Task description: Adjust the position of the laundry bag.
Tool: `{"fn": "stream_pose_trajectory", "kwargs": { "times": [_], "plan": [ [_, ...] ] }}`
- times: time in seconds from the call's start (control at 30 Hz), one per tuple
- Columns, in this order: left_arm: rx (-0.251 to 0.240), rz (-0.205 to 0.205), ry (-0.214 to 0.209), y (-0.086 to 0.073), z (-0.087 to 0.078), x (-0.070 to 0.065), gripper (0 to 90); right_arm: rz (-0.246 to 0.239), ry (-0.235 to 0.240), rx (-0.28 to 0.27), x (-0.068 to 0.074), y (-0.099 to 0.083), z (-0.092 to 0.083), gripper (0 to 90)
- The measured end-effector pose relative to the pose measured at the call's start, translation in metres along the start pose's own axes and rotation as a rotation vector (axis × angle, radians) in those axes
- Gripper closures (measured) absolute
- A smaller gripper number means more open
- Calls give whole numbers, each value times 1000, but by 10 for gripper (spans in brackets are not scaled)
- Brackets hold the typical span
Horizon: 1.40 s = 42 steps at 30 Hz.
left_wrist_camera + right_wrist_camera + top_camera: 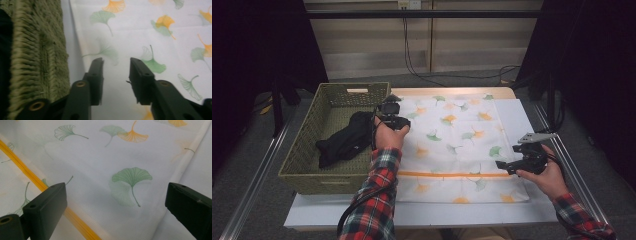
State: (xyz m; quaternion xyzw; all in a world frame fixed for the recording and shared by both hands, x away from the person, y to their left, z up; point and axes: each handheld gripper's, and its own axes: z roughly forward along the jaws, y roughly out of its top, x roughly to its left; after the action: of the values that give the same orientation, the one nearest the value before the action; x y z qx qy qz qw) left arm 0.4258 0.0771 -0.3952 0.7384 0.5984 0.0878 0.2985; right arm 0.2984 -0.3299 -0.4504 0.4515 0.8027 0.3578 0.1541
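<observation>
White tabletop [312, 212] is carrying a green woven basket [302, 145] with a black garment [344, 140] lying inside, just left of the left gripper [391, 114], whose jaws are standing apart and empty; the right gripper [512, 162] is hovering wide open over the leaf-print cloth [462, 135], well apart.

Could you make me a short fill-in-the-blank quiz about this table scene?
1. The black garment lies inside the woven green ____.
2. The white cloth is printed with green and orange ____.
3. Nothing is held between the jaws of the left gripper, which stand ____.
4. The stripe across the cloth near the right gripper is coloured ____.

Missing words: basket; leaves; open; orange
</observation>
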Motion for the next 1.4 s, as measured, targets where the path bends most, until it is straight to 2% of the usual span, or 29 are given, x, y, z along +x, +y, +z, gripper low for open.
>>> {"fn": "stream_pose_trajectory", "kwargs": {
  "times": [0.13,0.2,0.3,0.4,0.57,0.6,0.87,1.03,1.1,1.13,1.17,1.3,1.33,1.4],
  "plan": [
    [-9,33,-22,-2,1,-9,478,10,1,0,-1,-1,0,36],
    [-15,35,-50,-3,2,-14,416,16,-3,5,-1,-1,0,36],
    [-9,80,-69,-6,4,-21,342,11,-2,1,-2,-2,-1,37],
    [-15,78,-110,-12,7,-28,253,32,-3,6,-3,-4,-2,37],
    [8,112,-131,-20,13,-33,205,31,-7,-3,-3,-5,-3,48],
    [8,115,-134,-21,15,-33,184,48,-5,-1,-2,-5,-3,48],
    [21,144,-170,-34,23,-34,131,74,-3,16,-3,-9,-3,47],
    [32,156,-211,-42,26,-34,121,82,-16,15,-3,-12,-6,50],
    [34,164,-215,-44,27,-34,118,88,-17,13,-5,-13,-7,51],
    [23,152,-219,-45,28,-34,116,94,-20,12,-6,-14,-9,55],
    [30,168,-218,-46,28,-33,116,93,-19,12,-6,-15,-10,57],
    [30,170,-222,-51,31,-33,111,112,-26,15,-9,-19,-13,63],
    [37,190,-227,-52,32,-32,111,118,-29,19,-9,-20,-14,70],
    [34,189,-229,-53,33,-33,109,115,-28,16,-10,-21,-15,77]
  ]
}}
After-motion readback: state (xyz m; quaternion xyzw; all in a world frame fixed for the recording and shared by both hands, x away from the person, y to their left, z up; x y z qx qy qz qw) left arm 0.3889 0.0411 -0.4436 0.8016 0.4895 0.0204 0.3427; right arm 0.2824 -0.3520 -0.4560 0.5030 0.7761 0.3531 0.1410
